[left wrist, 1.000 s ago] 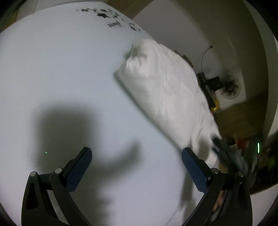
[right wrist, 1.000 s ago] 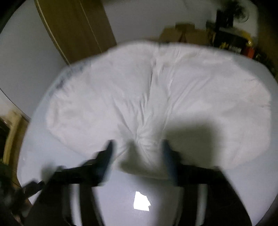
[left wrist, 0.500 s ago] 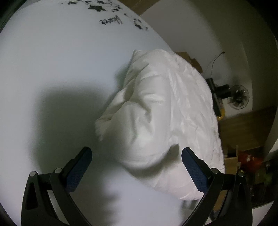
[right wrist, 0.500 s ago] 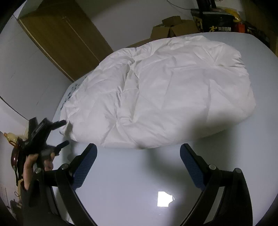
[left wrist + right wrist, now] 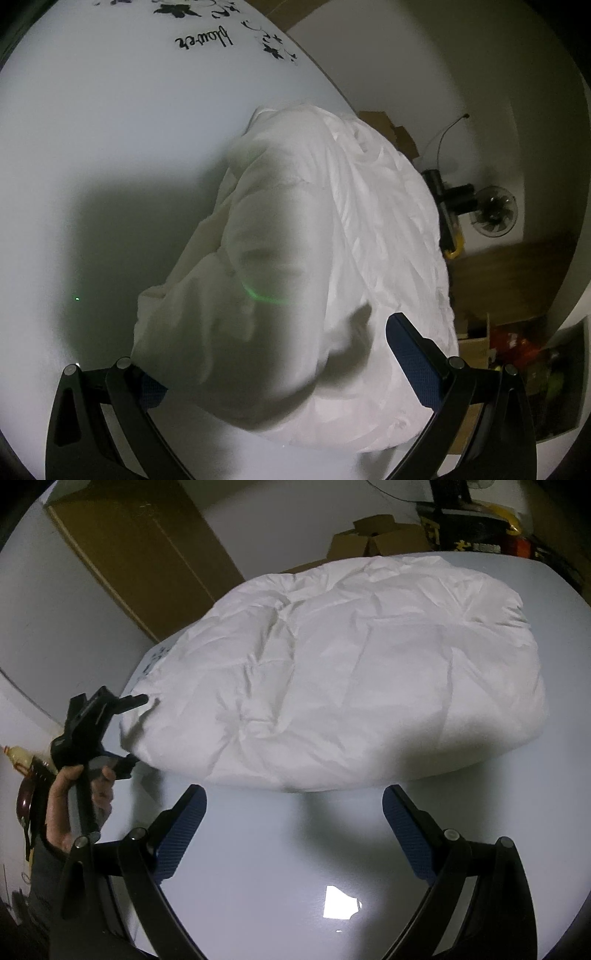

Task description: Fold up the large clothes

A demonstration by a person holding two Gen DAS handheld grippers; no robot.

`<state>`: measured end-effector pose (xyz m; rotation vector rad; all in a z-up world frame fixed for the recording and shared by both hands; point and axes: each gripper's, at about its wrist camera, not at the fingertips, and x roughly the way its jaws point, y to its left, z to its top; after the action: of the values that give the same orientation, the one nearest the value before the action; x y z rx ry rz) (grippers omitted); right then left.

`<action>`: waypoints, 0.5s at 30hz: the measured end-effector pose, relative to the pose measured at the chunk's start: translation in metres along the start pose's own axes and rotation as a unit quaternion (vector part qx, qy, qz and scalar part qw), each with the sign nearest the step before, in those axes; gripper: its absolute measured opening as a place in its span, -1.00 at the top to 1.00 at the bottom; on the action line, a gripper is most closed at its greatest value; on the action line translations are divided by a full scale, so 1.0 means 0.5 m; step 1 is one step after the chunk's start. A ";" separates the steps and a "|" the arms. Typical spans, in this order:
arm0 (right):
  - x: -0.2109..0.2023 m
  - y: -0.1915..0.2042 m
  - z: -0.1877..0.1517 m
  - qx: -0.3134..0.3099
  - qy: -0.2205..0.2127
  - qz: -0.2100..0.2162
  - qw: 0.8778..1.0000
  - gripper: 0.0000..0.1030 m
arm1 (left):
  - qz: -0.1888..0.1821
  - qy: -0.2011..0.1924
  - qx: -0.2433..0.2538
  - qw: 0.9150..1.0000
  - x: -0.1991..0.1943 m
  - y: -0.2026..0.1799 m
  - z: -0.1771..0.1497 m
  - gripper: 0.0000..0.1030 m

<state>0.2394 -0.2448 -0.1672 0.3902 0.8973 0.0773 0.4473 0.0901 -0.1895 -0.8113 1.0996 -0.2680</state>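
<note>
The white padded jacket [image 5: 351, 672] looks soft, puffy, light; best pinched at its edges; left gripper [image 5: 273, 354] wide around a bunched end; right gripper [image 5: 291, 830] wide, empty above the counter [image 5: 295, 867].

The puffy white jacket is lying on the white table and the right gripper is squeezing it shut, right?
Not quite. The puffy white jacket does lie on the white table, but the right gripper is open, with only bare table between its blue pads. The right wrist view shows this.
</note>
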 end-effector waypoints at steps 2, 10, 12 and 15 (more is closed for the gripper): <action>0.007 0.003 0.013 0.004 -0.010 0.003 1.000 -0.83 | 0.009 -0.003 0.001 1.000 0.006 -0.009 0.000 -0.97; 0.165 0.091 0.124 -0.042 0.012 -0.009 0.999 0.37 | 0.038 -0.022 -0.014 0.999 -0.012 0.011 -0.022 -0.05; 0.206 0.110 0.123 -0.072 0.005 -0.047 0.996 0.39 | 0.042 -0.027 -0.002 0.999 -0.018 0.005 -0.024 0.12; 0.224 0.144 0.100 -0.112 0.002 -0.104 0.988 0.39 | 0.062 -0.041 0.031 0.997 -0.035 -0.012 -0.035 0.37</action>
<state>0.3551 -0.1678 -0.1970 0.0868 0.9179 -0.0131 0.4252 0.0880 -0.1772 -0.6913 1.0547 -0.1625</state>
